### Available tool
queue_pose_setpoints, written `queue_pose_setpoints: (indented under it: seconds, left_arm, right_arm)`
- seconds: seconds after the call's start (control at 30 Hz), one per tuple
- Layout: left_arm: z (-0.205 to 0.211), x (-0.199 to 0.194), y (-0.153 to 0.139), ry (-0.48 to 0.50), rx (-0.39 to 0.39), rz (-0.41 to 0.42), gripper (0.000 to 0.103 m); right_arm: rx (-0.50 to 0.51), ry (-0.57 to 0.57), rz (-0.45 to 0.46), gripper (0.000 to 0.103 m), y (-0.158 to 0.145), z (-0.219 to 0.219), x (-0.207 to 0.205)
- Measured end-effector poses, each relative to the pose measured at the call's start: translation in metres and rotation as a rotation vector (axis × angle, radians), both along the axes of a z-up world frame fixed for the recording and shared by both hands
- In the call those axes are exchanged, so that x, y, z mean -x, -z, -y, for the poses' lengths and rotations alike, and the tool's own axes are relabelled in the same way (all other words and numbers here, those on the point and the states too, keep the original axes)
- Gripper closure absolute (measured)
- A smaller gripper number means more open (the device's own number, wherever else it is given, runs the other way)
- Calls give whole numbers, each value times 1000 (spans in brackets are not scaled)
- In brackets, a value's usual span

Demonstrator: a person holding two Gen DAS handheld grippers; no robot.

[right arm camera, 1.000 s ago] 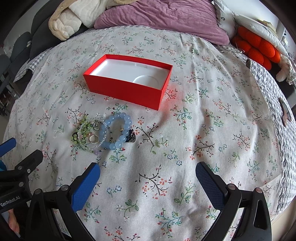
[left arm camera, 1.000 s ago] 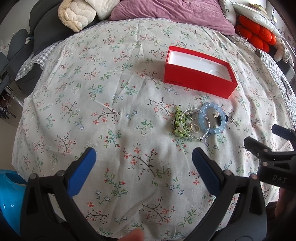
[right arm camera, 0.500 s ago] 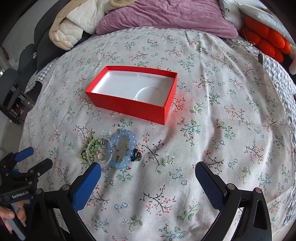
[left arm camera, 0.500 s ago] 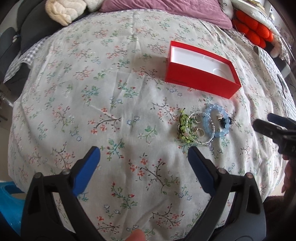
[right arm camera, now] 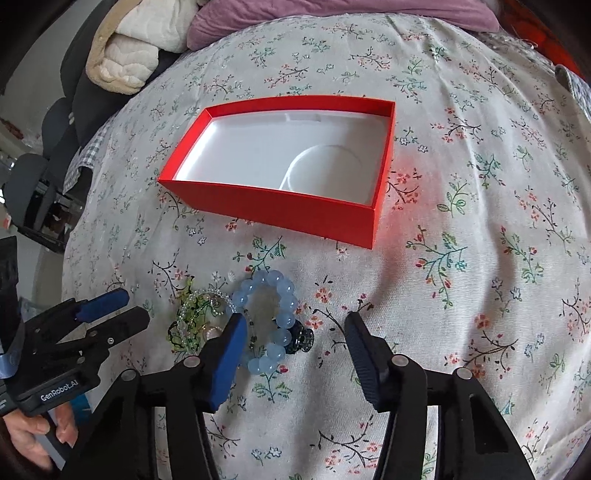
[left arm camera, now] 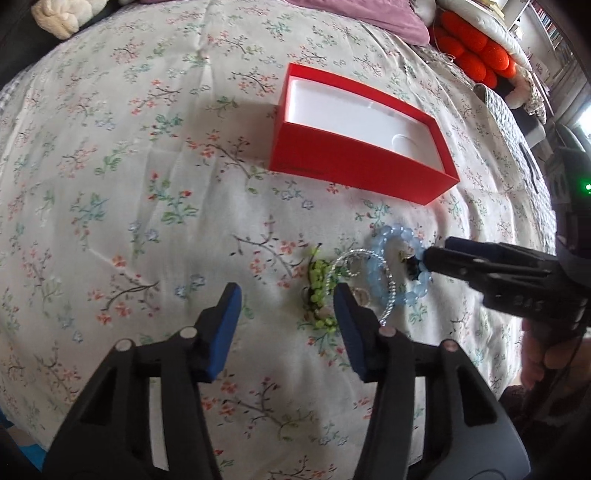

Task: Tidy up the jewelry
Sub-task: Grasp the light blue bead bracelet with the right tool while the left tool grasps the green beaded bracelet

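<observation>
A pile of jewelry lies on the floral cloth: a blue bead bracelet [right arm camera: 271, 317], a clear bead bracelet [left arm camera: 364, 269], a green bead piece [left arm camera: 319, 291] and a small dark item [right arm camera: 301, 341]. An open red box [right arm camera: 280, 210] with a white inside stands behind them and holds nothing. My left gripper [left arm camera: 288, 306] is open, its right finger beside the green piece. My right gripper [right arm camera: 295, 339] is open, low over the blue bracelet and dark item. It also shows in the left wrist view [left arm camera: 430, 258].
The floral cloth [right arm camera: 461, 258] covers a rounded surface. A purple cushion [right arm camera: 332, 11] and a cream blanket [right arm camera: 129, 48] lie at the back. Orange cushions [left arm camera: 472, 51] sit at the far right. Dark chairs [right arm camera: 26, 184] stand to the left.
Both grippers have moved forward and down to the jewelry pile. Both have narrowed their opening. The jewelry and the box have not moved.
</observation>
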State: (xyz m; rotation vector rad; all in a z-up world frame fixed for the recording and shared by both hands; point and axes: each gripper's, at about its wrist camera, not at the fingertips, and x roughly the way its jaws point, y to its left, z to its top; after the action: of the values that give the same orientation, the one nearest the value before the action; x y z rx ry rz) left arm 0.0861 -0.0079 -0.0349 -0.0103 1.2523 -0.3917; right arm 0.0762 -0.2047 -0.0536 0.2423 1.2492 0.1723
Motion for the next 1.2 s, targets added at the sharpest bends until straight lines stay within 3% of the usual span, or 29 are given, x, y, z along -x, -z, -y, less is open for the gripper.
queue_pose_setpoints:
  seconds: [0.2,0.4,0.47,0.53,0.67,0.83,1.2]
  left_arm:
    - [12,-8,10,27,21,-53,52]
    - [25,-15,11,38,56,-60,59]
    - [29,-15,11,46,60,-55,64]
    - [34,-16,12,60,68,-49,66]
    - [44,-19,9,113,65,7,74]
    - [52,-22,9,173,84,32,74]
    - [67,-15,29,287,-30,17,74]
  right_arm:
    - [13,16,-47,62,18,-3,-9]
    - [14,0,-23,73,20,-10,-15]
    - [3,-6,-20,85,21,-12,-15]
    - [-7,-2,-14,91,20,-12,-14]
    - [-5,8,3,91,13,-7,-9]
    - [-23,33,43,91,-1,8,3]
    - [-7,94,97,91,-23,37,17]
